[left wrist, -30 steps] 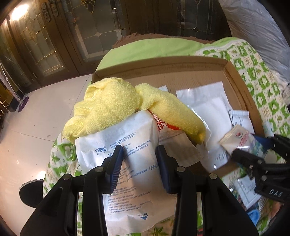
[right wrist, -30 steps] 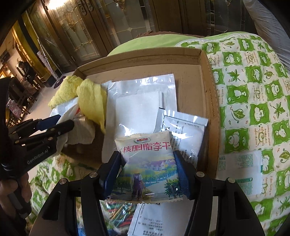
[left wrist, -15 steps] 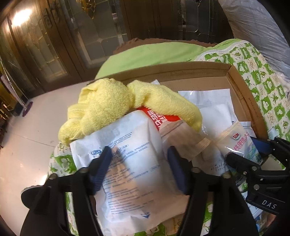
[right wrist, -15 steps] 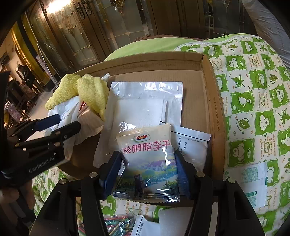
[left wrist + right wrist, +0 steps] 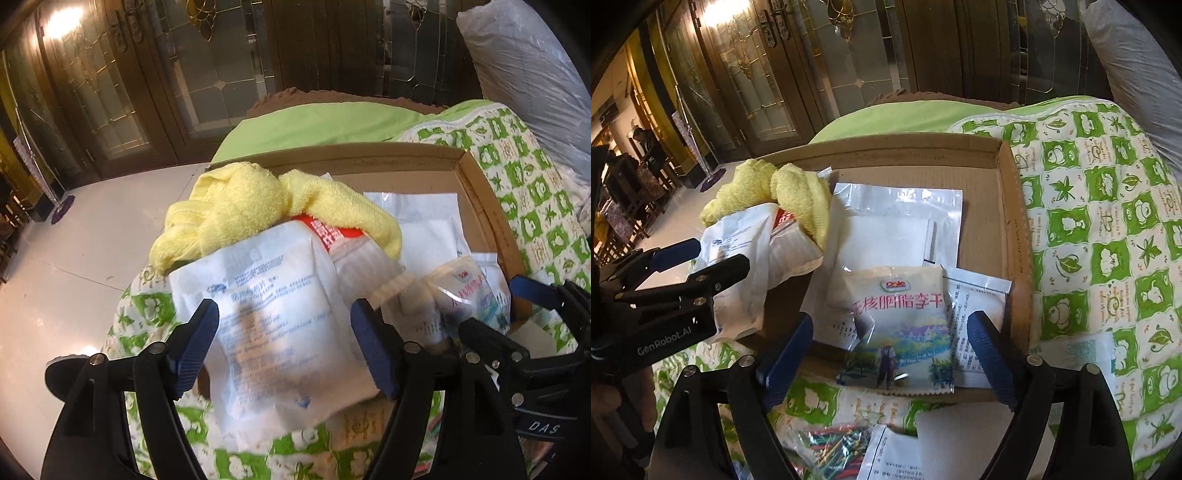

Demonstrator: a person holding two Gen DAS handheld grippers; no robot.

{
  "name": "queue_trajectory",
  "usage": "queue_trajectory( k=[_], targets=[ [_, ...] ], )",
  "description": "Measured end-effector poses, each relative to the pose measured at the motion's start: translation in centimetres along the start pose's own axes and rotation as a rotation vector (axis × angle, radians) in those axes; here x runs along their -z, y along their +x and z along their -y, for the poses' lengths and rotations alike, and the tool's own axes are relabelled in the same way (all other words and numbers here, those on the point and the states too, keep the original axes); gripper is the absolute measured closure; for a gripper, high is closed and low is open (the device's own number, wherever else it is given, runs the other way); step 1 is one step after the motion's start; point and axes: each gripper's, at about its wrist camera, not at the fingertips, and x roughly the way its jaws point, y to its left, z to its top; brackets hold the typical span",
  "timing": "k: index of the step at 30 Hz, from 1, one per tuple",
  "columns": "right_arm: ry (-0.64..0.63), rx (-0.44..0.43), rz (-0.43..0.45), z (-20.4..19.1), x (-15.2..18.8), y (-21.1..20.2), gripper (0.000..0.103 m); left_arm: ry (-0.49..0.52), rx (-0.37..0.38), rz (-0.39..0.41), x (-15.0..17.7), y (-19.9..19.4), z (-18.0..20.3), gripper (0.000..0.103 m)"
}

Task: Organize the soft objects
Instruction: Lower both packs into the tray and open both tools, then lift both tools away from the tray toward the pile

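A shallow cardboard box (image 5: 480, 206) (image 5: 1012, 221) lies on a green-patterned bedspread. A yellow towel (image 5: 251, 199) (image 5: 801, 192) is heaped at its left end over a red-and-white packet (image 5: 332, 232). A white printed packet (image 5: 273, 314) rests on the box's near-left edge between the fingers of my left gripper (image 5: 286, 347) (image 5: 694, 266). Its jaws are opening and the pads stand off the packet. A snack packet (image 5: 897, 325) (image 5: 472, 291) lies at the box's near edge inside my right gripper (image 5: 890, 350) (image 5: 517, 314), whose jaws are opening with gaps on both sides.
Flat clear and white bags (image 5: 894, 221) cover the box floor. Near me lie a colourful packet (image 5: 831, 443) and white sheets (image 5: 960, 435). A plastic-wrapped pillow (image 5: 524, 74) sits at the far right. Pale floor (image 5: 74, 240) drops away on the left before glass doors.
Both grippers have spread their jaws and let go: the white packet and the snack packet now lie loose on the box's near edge. The left gripper has drawn back a little.
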Motion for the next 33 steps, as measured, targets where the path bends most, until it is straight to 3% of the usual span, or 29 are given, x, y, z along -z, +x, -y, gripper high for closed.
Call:
queue_trajectory(
  k=[16,27,33],
  targets=[
    [0.052,0.023,-0.036,0.4,3.7,-4.2,0.006,0.019,-0.010,-0.016,4.7,-3.3,2.2,0.029],
    [0.054,0.091,-0.057,0.3,6.6,-6.0,0.003,-0.007,0.052,-0.008,9.4,-5.5,3.5,0.029],
    [0.040,0.120,-0.066,0.1,7.2,-6.4,0.003,-0.005,0.131,-0.025,11.9,-6.1,3.8,0.029]
  ],
)
